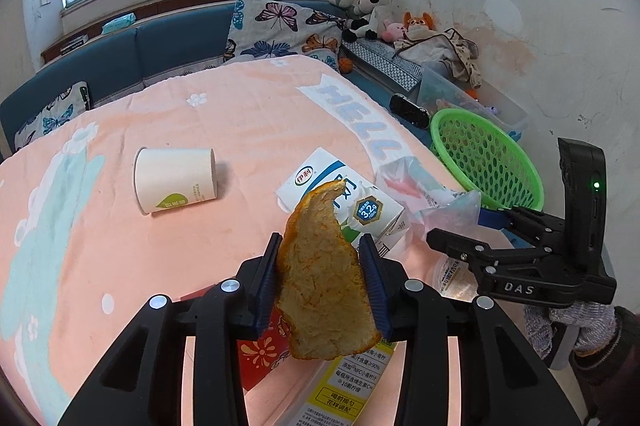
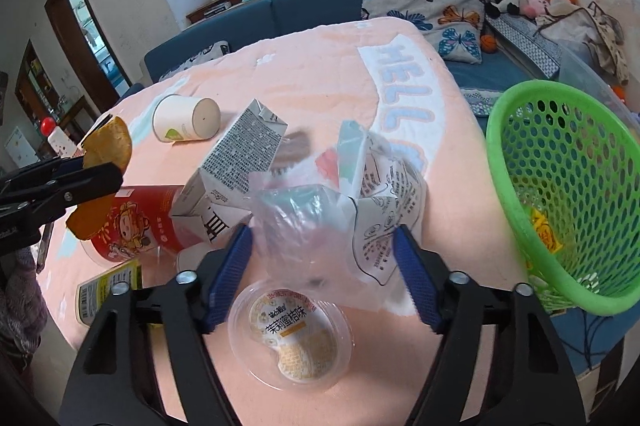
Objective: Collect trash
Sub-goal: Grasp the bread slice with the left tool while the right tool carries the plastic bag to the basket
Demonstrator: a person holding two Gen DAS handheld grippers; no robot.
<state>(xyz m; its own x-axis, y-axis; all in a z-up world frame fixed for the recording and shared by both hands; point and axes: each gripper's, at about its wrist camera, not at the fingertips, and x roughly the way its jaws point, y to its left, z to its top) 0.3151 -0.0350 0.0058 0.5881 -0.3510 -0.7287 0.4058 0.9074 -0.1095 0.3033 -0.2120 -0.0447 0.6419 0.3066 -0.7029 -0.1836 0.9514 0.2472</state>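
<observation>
Left of the green basket point(image 2: 560, 186), my right gripper point(image 2: 324, 274) straddles the plastic bag point(image 2: 312, 226), jaws half-open; my left gripper point(image 1: 326, 282) clamps orange peel point(image 1: 320, 274), farther off.

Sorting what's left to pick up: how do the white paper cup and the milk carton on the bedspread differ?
The paper cup is a plain white cylinder with a small green leaf mark; the milk carton is a box with blue and white print. The cup lies apart from the other litter; the carton sits among it, beside a plastic bag. Both lie on their sides on the pink bedspread.
</observation>
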